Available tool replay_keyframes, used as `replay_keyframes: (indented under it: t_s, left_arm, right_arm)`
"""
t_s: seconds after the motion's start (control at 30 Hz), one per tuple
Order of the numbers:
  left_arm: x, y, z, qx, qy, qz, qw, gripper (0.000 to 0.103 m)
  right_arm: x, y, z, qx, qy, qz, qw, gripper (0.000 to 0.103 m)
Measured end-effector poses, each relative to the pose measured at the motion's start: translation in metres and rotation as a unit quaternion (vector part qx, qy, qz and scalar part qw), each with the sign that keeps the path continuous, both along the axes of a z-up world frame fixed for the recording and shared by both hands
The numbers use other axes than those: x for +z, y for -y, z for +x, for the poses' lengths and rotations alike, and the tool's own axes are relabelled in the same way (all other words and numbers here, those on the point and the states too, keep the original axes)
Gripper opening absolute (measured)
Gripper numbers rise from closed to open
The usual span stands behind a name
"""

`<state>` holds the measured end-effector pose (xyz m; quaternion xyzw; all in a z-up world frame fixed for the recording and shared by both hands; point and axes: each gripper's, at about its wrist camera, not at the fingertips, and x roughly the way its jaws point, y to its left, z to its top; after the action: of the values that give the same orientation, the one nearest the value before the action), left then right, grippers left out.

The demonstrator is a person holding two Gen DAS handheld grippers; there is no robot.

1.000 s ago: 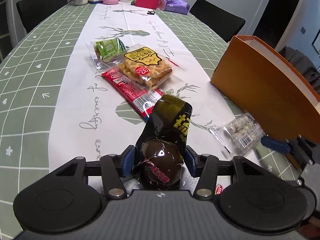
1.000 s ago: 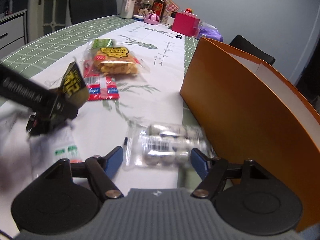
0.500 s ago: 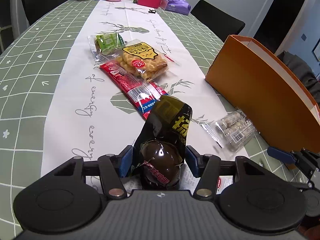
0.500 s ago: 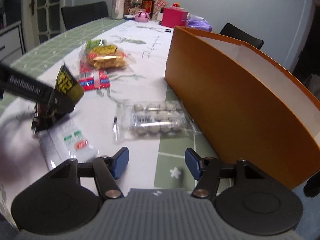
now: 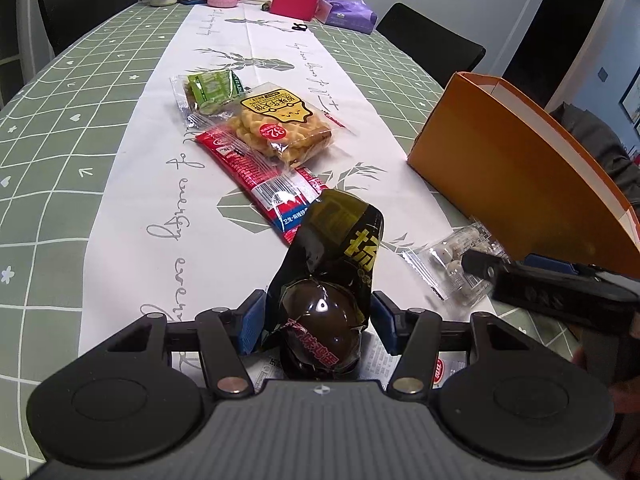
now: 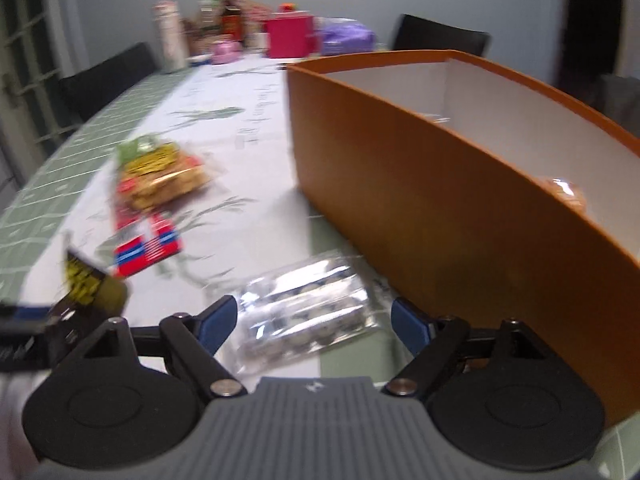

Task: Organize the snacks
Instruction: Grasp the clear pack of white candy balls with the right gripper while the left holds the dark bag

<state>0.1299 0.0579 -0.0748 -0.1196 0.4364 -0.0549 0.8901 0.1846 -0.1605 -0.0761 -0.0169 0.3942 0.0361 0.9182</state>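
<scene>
Left wrist view: the left gripper [image 5: 316,322] sits part-way closed, its 2 blue pads pressed against the sides of the dark egg pouch [image 5: 328,280], whose black-and-yellow top stands up between them. Over the last second this hand has stayed where it was and the grip reads the same, so that snack looks secured and waiting for its trip to the box. Beyond it, on the white runner [image 5: 160,184], lie the red stick pack [image 5: 256,172], the yellow biscuit bag [image 5: 280,124] on top of it and the green packet [image 5: 212,88] at the far left. At the right edge the right gripper's black body has come in over the clear candy pack [image 5: 448,264], which a second ago lay uncovered.

Right wrist view: blurred by motion. The right gripper [image 6: 314,322] has just been opening and now stands wide, with the clear candy pack [image 6: 308,320] lying on the table between its pads but not touched by either. It has swung back onto the pack after sitting short of it half a second ago, so I judge a pick-up is next. The orange box [image 6: 440,184] stands just right of the pack; inside it 1 orange-toned wrapped snack [image 6: 560,192] shows near the near end, and something small farther back is too blurred to name.
</scene>
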Motion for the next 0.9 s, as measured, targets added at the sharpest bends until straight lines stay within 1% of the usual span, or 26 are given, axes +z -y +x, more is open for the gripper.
replay_keyframes:
  t_s: [0.03, 0.1, 0.13, 0.17, 0.23, 0.33, 0.4, 0.47, 0.6, 0.73, 0.8, 0.83, 0.9]
  left_arm:
    - [0.000, -0.001, 0.000, 0.001, 0.000, -0.003, 1.0000, 0.065]
    - [0.000, -0.001, 0.000, 0.001, 0.002, -0.004, 1.0000, 0.065]
    - [0.000, -0.001, 0.000, 0.000, 0.002, -0.003, 1.0000, 0.065]
    - [0.000, -0.001, 0.000, 0.000, 0.003, -0.002, 1.0000, 0.065]
    - [0.000, 0.000, 0.000, -0.003, 0.003, 0.000, 1.0000, 0.065]
    - [-0.001, -0.001, 0.000, -0.002, 0.004, -0.003, 1.0000, 0.065]
    - [-0.001, -0.001, 0.000, -0.002, 0.003, -0.005, 1.0000, 0.065]
    - [-0.001, -0.002, 0.000, -0.001, 0.002, -0.007, 1.0000, 0.065]
    - [0.000, -0.002, -0.001, 0.001, 0.001, -0.008, 1.0000, 0.065]
    - [0.000, -0.001, -0.001, 0.000, 0.000, -0.004, 1.0000, 0.066]
    - [-0.001, 0.000, -0.001, -0.001, -0.001, -0.005, 1.0000, 0.066]
    - [-0.001, 0.000, -0.001, -0.002, -0.002, -0.008, 1.0000, 0.066]
    - [-0.001, 0.000, -0.001, -0.003, -0.002, -0.011, 0.9999, 0.066]
  right_arm:
    - [-0.001, -0.002, 0.004, -0.024, -0.003, 0.001, 1.000, 0.082]
    - [-0.004, -0.002, 0.010, -0.059, -0.015, 0.035, 0.998, 0.083]
    - [-0.006, -0.004, 0.012, -0.069, -0.016, 0.040, 0.997, 0.086]
    - [-0.006, -0.008, 0.012, -0.074, -0.010, 0.031, 0.997, 0.088]
    - [-0.005, -0.016, 0.012, -0.064, 0.004, 0.004, 0.998, 0.088]
    - [-0.006, -0.021, 0.007, -0.030, 0.012, -0.012, 0.999, 0.088]
    - [-0.009, -0.023, 0.004, 0.004, 0.009, -0.020, 1.000, 0.088]
    - [-0.008, -0.023, -0.004, 0.041, 0.020, -0.038, 0.998, 0.087]
    - [-0.005, -0.011, -0.014, 0.089, 0.011, -0.051, 0.995, 0.086]
    - [-0.001, 0.002, -0.030, 0.144, -0.007, -0.048, 0.988, 0.076]
    - [-0.003, 0.004, -0.039, 0.189, -0.031, -0.054, 0.980, 0.068]
    - [-0.005, 0.005, -0.045, 0.206, -0.033, -0.060, 0.976, 0.065]
    - [-0.004, 0.009, -0.058, 0.224, -0.025, -0.076, 0.971, 0.065]
